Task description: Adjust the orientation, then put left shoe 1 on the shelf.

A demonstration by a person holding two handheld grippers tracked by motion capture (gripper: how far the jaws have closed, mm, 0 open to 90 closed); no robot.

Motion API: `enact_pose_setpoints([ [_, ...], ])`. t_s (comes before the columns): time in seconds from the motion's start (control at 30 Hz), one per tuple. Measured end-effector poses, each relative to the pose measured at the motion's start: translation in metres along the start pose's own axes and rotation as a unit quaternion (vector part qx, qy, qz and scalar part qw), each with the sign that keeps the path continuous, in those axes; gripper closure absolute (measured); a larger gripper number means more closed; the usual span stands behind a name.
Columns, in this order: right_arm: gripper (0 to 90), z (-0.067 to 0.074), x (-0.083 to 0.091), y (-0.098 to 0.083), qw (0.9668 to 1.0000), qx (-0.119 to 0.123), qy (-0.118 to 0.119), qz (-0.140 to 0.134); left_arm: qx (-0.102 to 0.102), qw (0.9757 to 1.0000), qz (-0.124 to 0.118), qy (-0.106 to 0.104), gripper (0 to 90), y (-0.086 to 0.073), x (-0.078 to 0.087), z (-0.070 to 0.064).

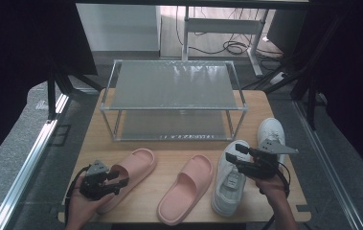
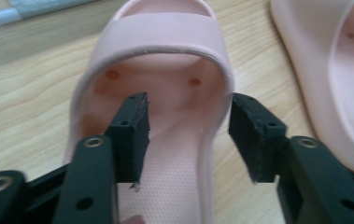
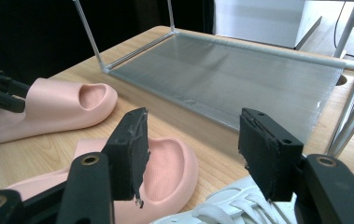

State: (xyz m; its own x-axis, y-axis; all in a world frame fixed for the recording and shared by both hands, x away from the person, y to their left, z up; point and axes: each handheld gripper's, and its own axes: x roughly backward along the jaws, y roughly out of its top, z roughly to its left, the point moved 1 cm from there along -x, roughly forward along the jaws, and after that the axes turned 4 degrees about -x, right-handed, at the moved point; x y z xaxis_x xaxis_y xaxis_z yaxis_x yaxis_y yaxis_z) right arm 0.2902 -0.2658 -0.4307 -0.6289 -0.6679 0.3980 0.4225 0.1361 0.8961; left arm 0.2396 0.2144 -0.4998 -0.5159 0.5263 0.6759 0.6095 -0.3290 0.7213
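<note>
A: High view, nearest item first. Entry?
B: Left hand [image 1: 81, 203], entering at the bottom edge, wrapped around the left hand-held gripper [image 1: 120, 182]. It points right and slightly away, over the heel end of the left pink slipper [image 1: 130, 175], which lies flat on the desk [image 1: 169, 153].

A: Opposite side?
B: Right hand [image 1: 272, 184] with the right hand-held gripper [image 1: 231, 154], pointing left and away, above the near white sneaker [image 1: 230, 177]. A second white sneaker [image 1: 270, 132] lies behind it. The right pink slipper [image 1: 186, 189] sits between the left slipper and the near sneaker. A two-tier rack [image 1: 174, 98] stands at the far half of the desk.

A: Left gripper view?
B: Left hand-held gripper [image 2: 188, 135], jaws spread wide. One pad is over the left pink slipper's [image 2: 165, 42] footbed, the other outside its side wall; neither presses on it. Nothing held.

A: Right gripper view?
B: Right hand-held gripper [image 3: 193, 154], held roughly level, jaws wide apart and holding nothing. Below them are the toe of the right pink slipper [image 3: 170, 172] and white sneaker laces [image 3: 230, 205]. The rack's lower shelf [image 3: 240, 79] lies ahead.
</note>
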Motion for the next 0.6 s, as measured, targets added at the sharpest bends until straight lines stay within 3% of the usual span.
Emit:
enact_pose_setpoints([
  [0.27,43.7,0.004,-0.005,0.001,1.0000,0.005,0.005,0.005,-0.007,0.9998,0.001,-0.019,44.2,0.000,0.000,-0.011],
  [0.6,43.7,0.004,-0.001,0.001,1.0000,0.004,0.000,0.001,-0.008,0.9998,0.012,-0.014,45.1,0.003,-0.012,-0.016],
])
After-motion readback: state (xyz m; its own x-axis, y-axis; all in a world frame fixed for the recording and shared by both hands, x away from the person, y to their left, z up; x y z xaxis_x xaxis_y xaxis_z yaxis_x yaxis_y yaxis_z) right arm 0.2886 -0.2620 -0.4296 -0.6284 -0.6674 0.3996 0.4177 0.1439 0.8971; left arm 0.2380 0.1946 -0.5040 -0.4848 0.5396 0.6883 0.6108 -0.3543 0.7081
